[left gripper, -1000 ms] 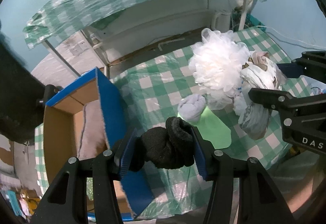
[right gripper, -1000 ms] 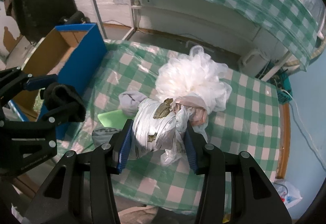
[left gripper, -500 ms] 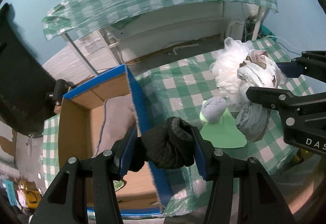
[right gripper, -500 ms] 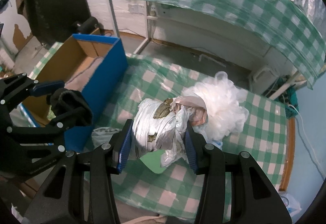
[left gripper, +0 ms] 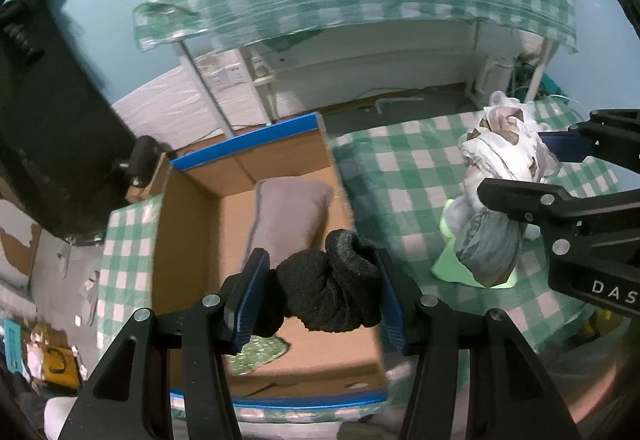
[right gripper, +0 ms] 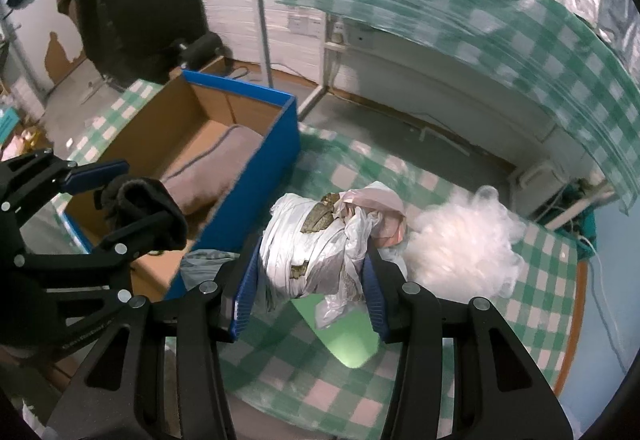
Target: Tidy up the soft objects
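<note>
Item 1: black sock [left gripper: 328,282], rolled into a bundle. Clamped between the blue pads of the left gripper [left gripper: 320,292]; its long axis runs crosswise from pad to pad, and the cuff fold sits at the upper right, toward the right pad. Held in the air over the open box [left gripper: 192,224].

Item 2: white bundle [right gripper: 316,244], crumpled plastic wrapped in pale strips with worn brown patches. Squeezed between the pads of the right gripper [right gripper: 310,276]; its long axis also lies across the jaws, with a pinkish bag end [right gripper: 380,216] sticking out to the right. Held above the checked table [right gripper: 460,336], just right of the box wall.

Item 3: box, cardboard inside, blue outside, top open, standing at the table's left end. Contents: a grey pillow [left gripper: 292,212] lying lengthwise along the far right wall; a green checked cloth [left gripper: 256,354] on the floor at the near end.

Item 4: white mesh pouf [right gripper: 464,240] on the table, right of the bundle.

Item 5: green sheet [right gripper: 348,340] flat on the table beneath the right gripper, with grey cloth [right gripper: 208,260] beside it near the box.
</note>
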A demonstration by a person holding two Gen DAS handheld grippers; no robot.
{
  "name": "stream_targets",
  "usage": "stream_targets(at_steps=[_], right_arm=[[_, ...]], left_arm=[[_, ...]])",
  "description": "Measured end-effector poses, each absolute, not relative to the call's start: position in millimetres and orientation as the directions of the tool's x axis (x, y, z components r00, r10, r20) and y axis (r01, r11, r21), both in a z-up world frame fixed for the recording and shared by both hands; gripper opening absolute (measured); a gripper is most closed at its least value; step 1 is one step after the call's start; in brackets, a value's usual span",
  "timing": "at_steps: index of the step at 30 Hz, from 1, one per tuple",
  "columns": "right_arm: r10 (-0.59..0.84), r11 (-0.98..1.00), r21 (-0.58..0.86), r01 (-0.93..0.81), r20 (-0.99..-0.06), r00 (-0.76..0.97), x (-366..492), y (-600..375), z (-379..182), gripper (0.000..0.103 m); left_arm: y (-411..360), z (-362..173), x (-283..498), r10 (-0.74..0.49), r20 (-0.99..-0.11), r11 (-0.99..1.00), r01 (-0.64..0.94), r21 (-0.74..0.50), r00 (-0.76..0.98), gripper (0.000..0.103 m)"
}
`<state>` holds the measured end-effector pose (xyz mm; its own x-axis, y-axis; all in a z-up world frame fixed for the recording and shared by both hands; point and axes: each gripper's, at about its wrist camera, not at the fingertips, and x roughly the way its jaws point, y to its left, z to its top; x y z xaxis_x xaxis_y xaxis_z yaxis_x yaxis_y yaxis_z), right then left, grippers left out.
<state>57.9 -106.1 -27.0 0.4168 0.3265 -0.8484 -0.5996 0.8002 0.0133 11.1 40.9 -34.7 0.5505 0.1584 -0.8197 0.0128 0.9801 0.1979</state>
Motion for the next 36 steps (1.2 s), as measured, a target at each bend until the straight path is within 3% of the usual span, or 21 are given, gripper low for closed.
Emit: stream_targets(at_steps=[21,30,33,36], right_arm=[[0.403,0.681,0.046,-0.731,-0.857,0.321,45,-3,-42,0.046],[0.389,0.632,0.022,-0.775,-0.874,0.292,42,24,-65,0.047],[0.379,0.611,0.012,-0.791,-0.882,0.28,38,29,-69,0.049],[0.363,0.596,-0.022,-0.803,-0.884,0.293,34,33,-70,0.064]], left_arm=[[135,-58,-8,0.237,-0.857,0.967,-0.193,0.165,0.457,0.054],[153,-74,-10,0.288,-0.871,0.949,-0.242,0.204,0.398,0.056],[153,-77,-10,0.303,-0.871,0.946,-0.234,0.225,0.387,0.058],[152,-76,-11,0.311,-0.869,0.944,-0.23,0.236,0.386,0.065]])
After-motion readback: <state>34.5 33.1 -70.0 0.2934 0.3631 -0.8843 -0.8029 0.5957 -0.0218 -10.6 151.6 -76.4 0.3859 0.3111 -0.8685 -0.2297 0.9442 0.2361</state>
